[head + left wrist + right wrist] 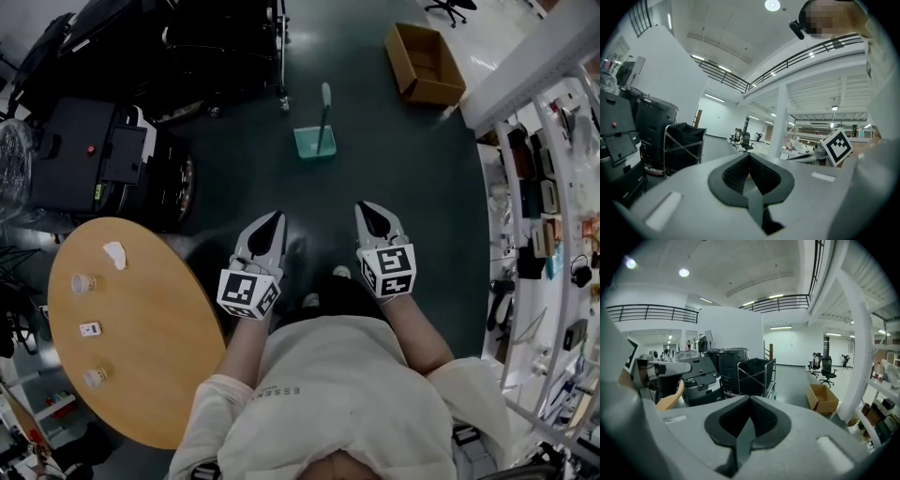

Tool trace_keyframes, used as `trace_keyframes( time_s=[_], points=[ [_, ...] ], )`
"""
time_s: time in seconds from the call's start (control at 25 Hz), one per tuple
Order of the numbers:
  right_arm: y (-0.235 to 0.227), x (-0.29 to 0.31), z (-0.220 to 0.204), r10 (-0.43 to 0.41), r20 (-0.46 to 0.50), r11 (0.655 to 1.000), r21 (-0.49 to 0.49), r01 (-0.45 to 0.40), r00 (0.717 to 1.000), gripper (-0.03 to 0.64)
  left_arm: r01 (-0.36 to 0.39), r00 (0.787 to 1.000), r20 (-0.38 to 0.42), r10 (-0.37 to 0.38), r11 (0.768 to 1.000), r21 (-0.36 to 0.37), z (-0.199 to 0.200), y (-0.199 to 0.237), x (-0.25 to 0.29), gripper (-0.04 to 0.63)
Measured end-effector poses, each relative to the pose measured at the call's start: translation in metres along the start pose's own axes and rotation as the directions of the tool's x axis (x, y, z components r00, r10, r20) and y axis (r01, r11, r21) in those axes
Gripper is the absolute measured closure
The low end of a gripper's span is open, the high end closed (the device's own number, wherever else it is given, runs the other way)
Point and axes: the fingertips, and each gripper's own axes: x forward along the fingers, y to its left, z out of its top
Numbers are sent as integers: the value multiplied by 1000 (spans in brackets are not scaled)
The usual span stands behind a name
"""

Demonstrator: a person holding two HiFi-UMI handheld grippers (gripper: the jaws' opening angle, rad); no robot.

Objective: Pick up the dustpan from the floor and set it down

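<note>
The left gripper [277, 217] and right gripper [366, 208] were both pressed together and empty, the dustpan [315, 142] standing apart on the floor [412, 187].

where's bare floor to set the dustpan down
Bare floor between the dustpan and the box, and right of the dustpan up to the shelves. Crowded left: table, printer and cart.

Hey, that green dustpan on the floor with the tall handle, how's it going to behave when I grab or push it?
The dustpan looks like thin translucent plastic, so probably light and fairly stiff. Its long handle stands upright over a small base, so a sideways nudge may tip it. The floor looks smooth, so it would likely slide.
</note>
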Motion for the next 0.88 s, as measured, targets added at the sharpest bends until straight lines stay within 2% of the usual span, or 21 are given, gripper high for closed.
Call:
trace_keyframes(
  time_s=[0.4, 0.52, 0.88],
  points=[
    [28, -39, 3, 15, 23, 1000, -11, -15, 1000, 626, 6, 1000, 13, -6, 1000, -1, 9, -30, -38, 588],
    [30, -53, 2, 1, 32, 1000, -14, 0, 1000, 626, 36, 999, 14, -36, 999, 12, 7, -44, -44, 588],
    [22, -82, 1, -37, 43, 999, 12, 37, 998, 626, 45, 999, 3, -45, 999, 21, -4, -58, -57, 588]
  ],
)
